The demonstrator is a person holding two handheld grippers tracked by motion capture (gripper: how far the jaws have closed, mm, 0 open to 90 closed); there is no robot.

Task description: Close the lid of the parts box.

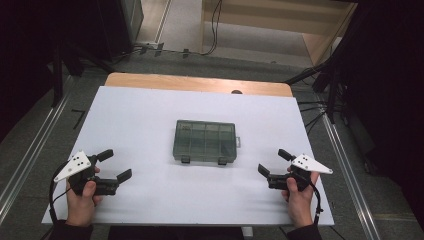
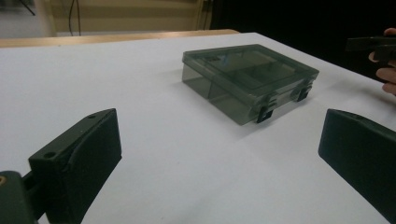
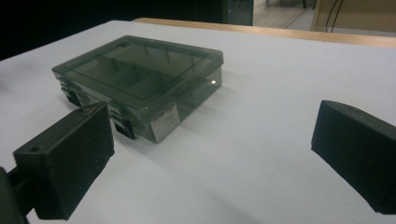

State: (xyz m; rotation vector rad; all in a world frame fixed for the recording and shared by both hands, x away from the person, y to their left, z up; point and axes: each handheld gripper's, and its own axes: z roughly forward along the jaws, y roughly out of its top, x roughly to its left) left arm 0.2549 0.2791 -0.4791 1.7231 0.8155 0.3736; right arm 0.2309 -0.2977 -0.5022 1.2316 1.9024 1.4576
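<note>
High view: a smoky translucent compartment box (image 1: 205,141), lid shut and two dark latches facing the person, lies mid-table (image 1: 150,200), flanked by the left gripper (image 1: 116,165) and right gripper (image 1: 272,162), both released, jaws spread.

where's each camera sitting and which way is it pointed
High view: fixed above the person's side, looking forward and down on the white table; both forearms enter from the bottom, holding the left gripper and right gripper, jaws apart.
Left gripper view: rides the left gripper, low over the table, facing the smoky compartment box; its two jaws frame the bottom, and the other hand shows at the right edge.
Right gripper view: rides the right gripper, facing the box from its other end.
All three share the closed box.
</note>
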